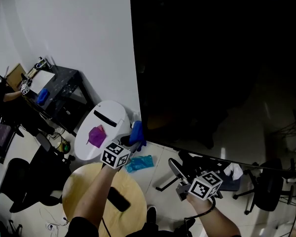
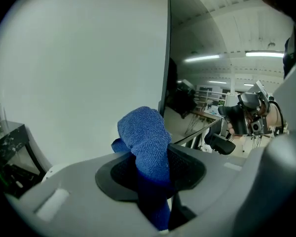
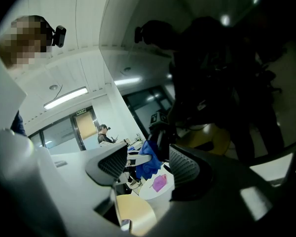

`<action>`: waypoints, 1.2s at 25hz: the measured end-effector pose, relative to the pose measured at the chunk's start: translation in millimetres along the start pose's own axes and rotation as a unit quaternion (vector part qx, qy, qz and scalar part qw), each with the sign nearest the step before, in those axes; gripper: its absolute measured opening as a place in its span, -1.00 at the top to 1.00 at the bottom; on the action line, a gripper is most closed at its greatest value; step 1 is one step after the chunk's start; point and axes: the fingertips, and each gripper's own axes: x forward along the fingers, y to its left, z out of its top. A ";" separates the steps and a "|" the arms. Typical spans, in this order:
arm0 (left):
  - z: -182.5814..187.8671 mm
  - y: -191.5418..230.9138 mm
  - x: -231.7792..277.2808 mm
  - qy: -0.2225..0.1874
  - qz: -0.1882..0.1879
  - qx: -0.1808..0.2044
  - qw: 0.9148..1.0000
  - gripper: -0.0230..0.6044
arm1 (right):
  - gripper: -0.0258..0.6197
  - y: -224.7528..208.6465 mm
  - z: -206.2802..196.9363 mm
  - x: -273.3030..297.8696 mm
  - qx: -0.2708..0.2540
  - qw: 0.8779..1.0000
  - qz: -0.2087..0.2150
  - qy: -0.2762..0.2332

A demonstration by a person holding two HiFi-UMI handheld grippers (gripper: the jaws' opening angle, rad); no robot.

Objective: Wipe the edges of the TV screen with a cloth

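L gripper (image 2: 150, 166) jaws clamped on blue cloth (image 2: 145, 135), which sits just beside TV screen (image 1: 212, 58) lower-left corner, its left edge running straight up from there, so L hand is nearer; R gripper (image 3: 148, 164) jaws apart, empty, below bottom edge

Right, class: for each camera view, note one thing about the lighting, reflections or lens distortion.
Head view: the TV screen reads almost black, with one glare spot at top right. Left gripper view: fisheye bending, dark corners, the blue cloth sharp against the bright wall. Right gripper view: fisheye curve, the screen mirrors a dark silhouette and a lamp spot.
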 end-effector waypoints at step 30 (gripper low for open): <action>200.0 -17.0 -89.6 -0.101 0.034 0.106 0.989 0.51 | 0.09 96.1 167.1 -26.0 -0.160 0.982 0.071 -0.070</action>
